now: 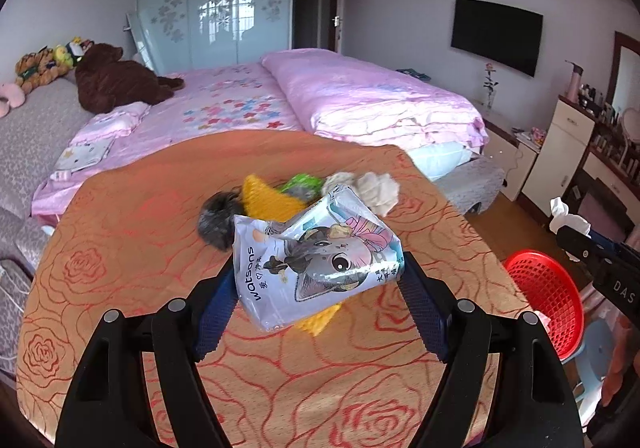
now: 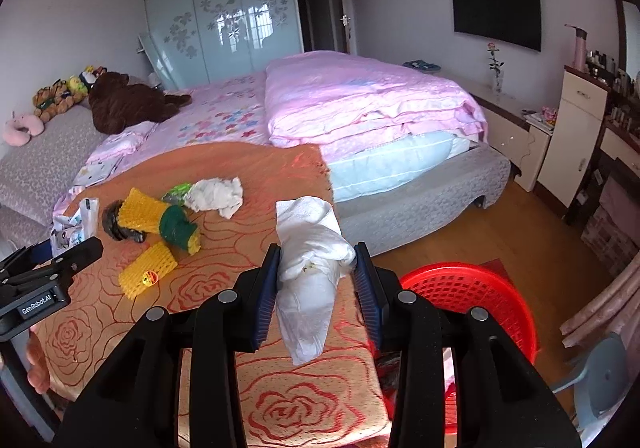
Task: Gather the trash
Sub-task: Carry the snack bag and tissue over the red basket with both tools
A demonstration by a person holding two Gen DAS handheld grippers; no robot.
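My left gripper (image 1: 316,288) is shut on a crumpled white Watsons wrapper (image 1: 316,260) with a cartoon cat, held above the orange rose tablecloth (image 1: 120,248). My right gripper (image 2: 316,280) is shut on a wad of white tissue (image 2: 312,268) that hangs down between its pads. Left on the table are yellow foam nets (image 2: 144,209), a green foam net (image 2: 178,228), a dark bag (image 2: 112,224), a green wrapper (image 2: 180,189) and a crumpled tissue (image 2: 216,193). The left gripper (image 2: 60,248) with its wrapper also shows at the left edge of the right wrist view.
A red mesh basket (image 2: 472,288) stands on the floor to the right of the table, just beyond my right gripper. A grey plastic stool (image 2: 600,380) sits beside it. The pink bed (image 2: 360,99) lies behind the table, with a dresser (image 2: 576,135) at the right wall.
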